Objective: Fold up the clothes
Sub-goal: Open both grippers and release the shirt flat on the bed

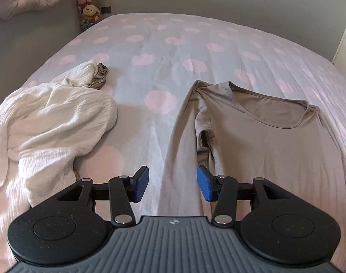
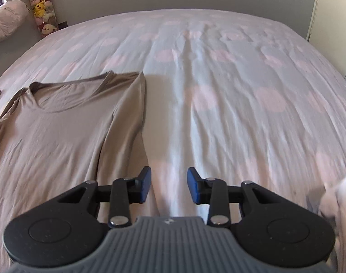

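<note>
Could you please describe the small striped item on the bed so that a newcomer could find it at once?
On the dotted bed sheet, find the crumpled white garment left of the taupe shirt. At its far tip lies the small striped cloth, dark and bunched.

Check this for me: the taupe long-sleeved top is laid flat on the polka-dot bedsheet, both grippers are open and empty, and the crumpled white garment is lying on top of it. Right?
Not quite. In the left wrist view the crumpled white garment lies apart from the taupe top, with bare bedsheet between them. The rest holds: left gripper and right gripper are open and empty.
</note>
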`<state>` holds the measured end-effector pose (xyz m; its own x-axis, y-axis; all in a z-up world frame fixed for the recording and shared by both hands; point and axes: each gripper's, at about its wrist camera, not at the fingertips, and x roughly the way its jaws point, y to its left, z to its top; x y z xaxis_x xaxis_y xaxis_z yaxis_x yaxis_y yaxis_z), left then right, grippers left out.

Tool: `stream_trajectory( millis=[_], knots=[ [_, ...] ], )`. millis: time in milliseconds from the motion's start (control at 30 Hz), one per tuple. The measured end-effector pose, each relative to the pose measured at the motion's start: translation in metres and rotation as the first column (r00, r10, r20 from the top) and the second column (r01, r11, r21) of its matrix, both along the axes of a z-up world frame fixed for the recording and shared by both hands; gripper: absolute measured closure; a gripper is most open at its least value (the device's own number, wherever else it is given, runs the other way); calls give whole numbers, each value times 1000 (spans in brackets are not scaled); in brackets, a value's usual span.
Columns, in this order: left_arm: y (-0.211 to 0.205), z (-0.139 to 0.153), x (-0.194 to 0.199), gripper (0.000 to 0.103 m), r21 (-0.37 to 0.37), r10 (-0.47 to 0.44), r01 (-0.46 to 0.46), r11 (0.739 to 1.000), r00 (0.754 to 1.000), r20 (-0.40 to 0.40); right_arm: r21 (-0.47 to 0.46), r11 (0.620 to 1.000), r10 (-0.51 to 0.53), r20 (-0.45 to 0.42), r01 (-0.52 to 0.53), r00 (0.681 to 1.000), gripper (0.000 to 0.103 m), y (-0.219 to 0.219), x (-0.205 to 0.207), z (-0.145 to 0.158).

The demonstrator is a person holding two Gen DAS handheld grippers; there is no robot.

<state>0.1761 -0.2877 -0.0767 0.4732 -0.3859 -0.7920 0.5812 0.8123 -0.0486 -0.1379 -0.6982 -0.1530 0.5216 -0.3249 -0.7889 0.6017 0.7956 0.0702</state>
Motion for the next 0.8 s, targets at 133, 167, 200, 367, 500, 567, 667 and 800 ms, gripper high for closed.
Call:
stream_trajectory(
  millis=[133, 167, 200, 367, 500, 567, 667, 800],
  knots=[
    [12, 2, -28, 59, -49, 15, -14, 999, 999, 34, 22, 999, 27, -38, -26, 999, 65, 27, -44, 3],
    [14, 2, -35, 59, -62, 18, -15, 998, 999, 43, 23, 999, 35, -48, -34, 998, 65, 33, -54, 4],
    [16, 1, -42, 59, -75, 21, -17, 997, 998, 53, 28, 999, 42, -57, -40, 998, 65, 38, -63, 3],
    [27, -20, -63, 58, -113, 48, -38, 993, 996, 80, 74, 995, 78, -134, -68, 988, 65, 58, -100, -9],
    [29, -34, -59, 58, -87, 54, -50, 995, 997, 46, 158, 982, 125, -153, -101, 980, 65, 66, -115, -21],
    [31, -38, -55, 58, -89, 82, -79, 993, 996, 36, 185, 973, 163, -143, -135, 976, 65, 72, -113, -21],
    [32, -43, -53, 58, -101, 86, -84, 991, 996, 13, 224, 954, 239, -158, -201, 958, 65, 82, -98, -21],
    [30, -51, -54, 59, -81, 66, -66, 995, 998, -6, 217, 945, 296, -239, -247, 925, 66, 90, -82, -29]
  ],
)
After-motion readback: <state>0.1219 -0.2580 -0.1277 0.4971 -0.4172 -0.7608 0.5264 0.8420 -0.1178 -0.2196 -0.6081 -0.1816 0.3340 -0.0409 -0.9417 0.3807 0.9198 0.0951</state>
